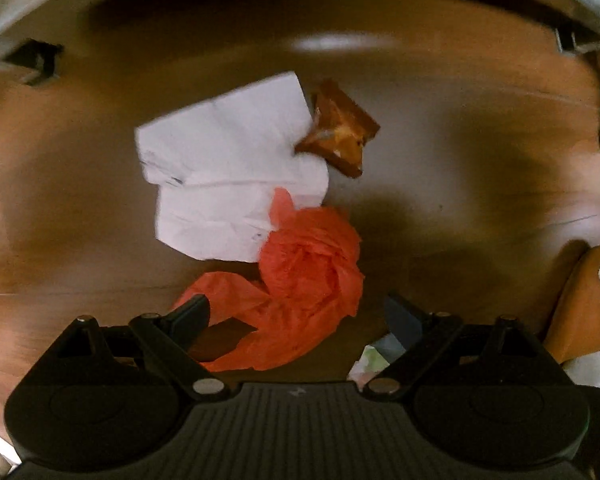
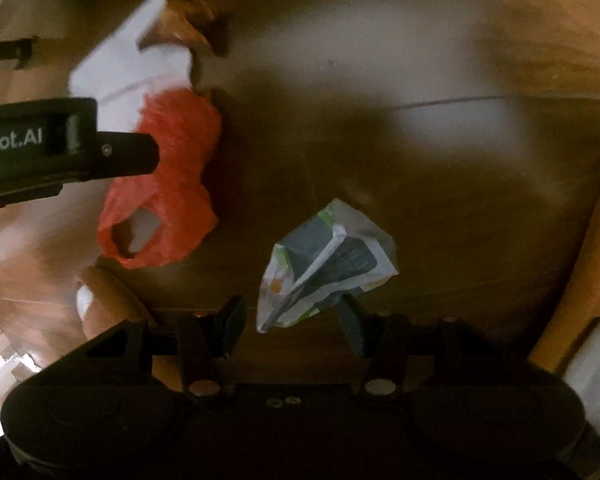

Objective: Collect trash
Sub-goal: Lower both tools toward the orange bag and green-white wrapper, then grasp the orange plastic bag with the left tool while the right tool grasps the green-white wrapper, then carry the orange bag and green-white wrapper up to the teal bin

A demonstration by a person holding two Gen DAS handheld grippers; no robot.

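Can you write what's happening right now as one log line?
left gripper: open over red plastic bag | right gripper: open over crumpled wrapper | nothing held | white paper untouched

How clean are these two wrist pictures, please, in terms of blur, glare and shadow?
Left wrist view: edges smeared, a glare streak on the table, red bag and white paper fairly sharp. Right wrist view: dimmer, heavy shadow mid-table, crumpled wrapper readable, red bag soft.
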